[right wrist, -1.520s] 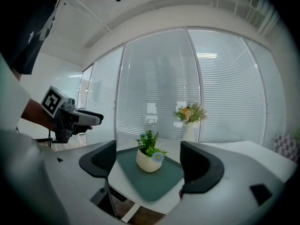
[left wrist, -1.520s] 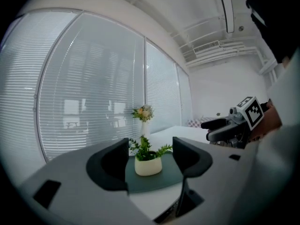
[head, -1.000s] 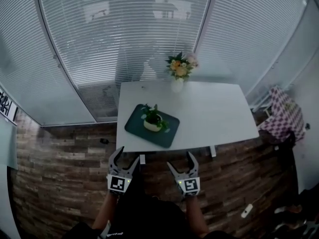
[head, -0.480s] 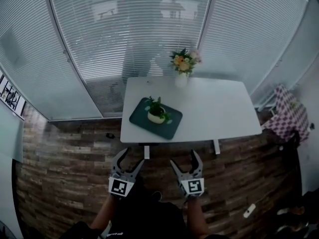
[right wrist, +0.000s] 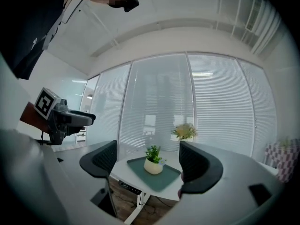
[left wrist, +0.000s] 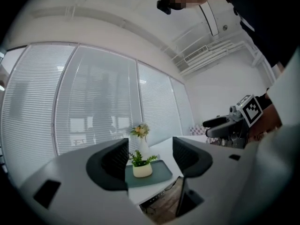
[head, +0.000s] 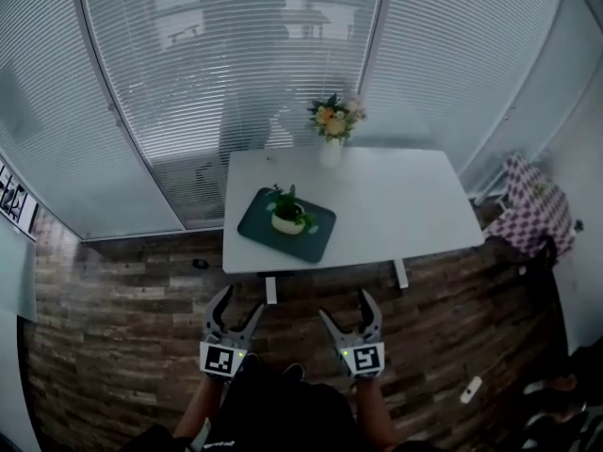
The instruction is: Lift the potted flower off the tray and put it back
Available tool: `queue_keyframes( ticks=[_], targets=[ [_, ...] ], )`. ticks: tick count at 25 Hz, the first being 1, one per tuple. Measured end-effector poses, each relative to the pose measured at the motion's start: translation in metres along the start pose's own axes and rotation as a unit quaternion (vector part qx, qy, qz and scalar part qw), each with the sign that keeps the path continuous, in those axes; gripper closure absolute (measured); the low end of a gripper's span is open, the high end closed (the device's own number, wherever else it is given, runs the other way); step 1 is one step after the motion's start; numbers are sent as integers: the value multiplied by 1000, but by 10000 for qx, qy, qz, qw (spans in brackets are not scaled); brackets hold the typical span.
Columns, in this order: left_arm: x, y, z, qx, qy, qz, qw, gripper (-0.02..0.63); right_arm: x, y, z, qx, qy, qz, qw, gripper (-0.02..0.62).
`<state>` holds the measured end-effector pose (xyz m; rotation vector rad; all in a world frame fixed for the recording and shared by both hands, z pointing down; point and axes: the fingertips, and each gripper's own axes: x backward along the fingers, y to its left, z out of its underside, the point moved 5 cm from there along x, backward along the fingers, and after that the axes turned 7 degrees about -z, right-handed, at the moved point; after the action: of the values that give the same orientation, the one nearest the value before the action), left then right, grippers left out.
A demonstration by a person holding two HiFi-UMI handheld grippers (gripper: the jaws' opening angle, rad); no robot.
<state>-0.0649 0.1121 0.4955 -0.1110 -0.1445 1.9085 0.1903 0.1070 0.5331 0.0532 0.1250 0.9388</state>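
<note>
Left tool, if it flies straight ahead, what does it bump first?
Probably the potted flower on the tray: it lines up in the gap of the open left tool, far off, nothing nearer showing. Depth is unclear.

Shows the potted flower (head: pixel 286 218) standing upright: a small, squat, cream-coloured round pot with a tuft of green leaves rising and spreading above its rim, and a pale speck low at one side, too small to make out. Finds it resting on the tray (head: pixel 312 238), roughly at the middle, with bare tray showing all round the pot. Shows that tray as a dark green rectangle with rounded corners and a low raised rim, lying flat and turned askew on the white surface (head: pixel 396 205), in its left half and close to the near edge.
</note>
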Motion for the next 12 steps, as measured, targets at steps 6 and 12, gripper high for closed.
queue_keyframes(
  ticks=[6, 12],
  targets=[
    [11, 8, 0, 232, 3, 0, 9997, 316, -1, 18, -9, 201, 7, 17, 9998, 191],
    [17, 24, -10, 119, -207, -18, 9997, 456, -7, 32, -28, 208, -329, 324, 9987, 468]
  ],
)
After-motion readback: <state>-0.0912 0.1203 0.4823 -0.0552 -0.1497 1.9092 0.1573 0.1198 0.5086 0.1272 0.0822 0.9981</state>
